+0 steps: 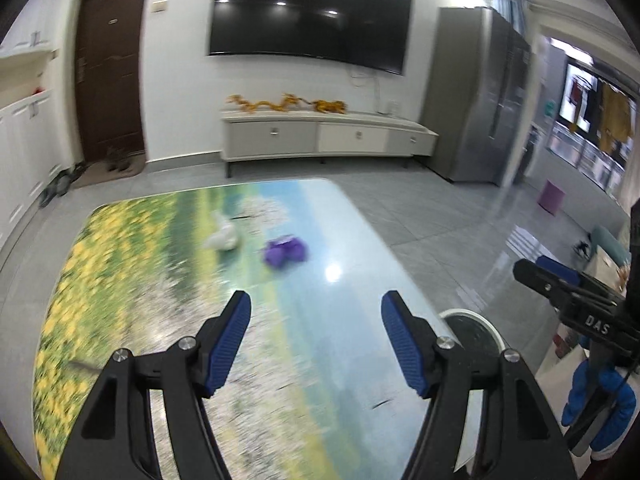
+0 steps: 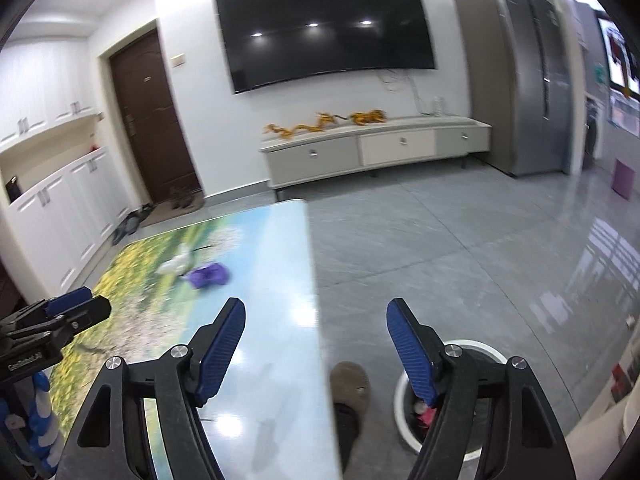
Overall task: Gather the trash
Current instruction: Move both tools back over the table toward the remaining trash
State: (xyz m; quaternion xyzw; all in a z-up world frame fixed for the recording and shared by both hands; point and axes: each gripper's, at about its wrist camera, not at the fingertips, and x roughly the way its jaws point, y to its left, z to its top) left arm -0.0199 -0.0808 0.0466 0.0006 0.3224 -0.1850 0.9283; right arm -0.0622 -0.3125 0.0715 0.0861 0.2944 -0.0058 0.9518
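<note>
Both the left gripper [image 1: 316, 336] and right gripper [image 2: 316, 344] hang spread wide and empty. The purple wrapper [image 1: 285, 253] and white wad [image 1: 222, 236] sit mid-table [image 1: 340, 240], well off from the bin [image 2: 404, 396] on the floor. Honestly, light crumpled stuff like that could easily skid across the glossy top or slip out before reaching the bin.

Table [image 1: 340, 240]: glossy, smooth top, printed with a meadow scene, throwing back ceiling lights; on it a crumpled white wad [image 1: 222, 236] that reads as thin plastic or paper, and a purple wad [image 1: 285, 252] of wrinkled film, both blurred. Left gripper [image 1: 316, 340] and right gripper [image 2: 316, 348]: matt black plastic arms, ribbed blue rubbery pads [image 2: 222, 348], bright metal screw heads. Floor [image 2: 460, 248]: polished grey tile, mirror-like; bin [image 2: 404, 392] has a smooth white rim, fridge [image 2: 520, 80] brushed metal.
</note>
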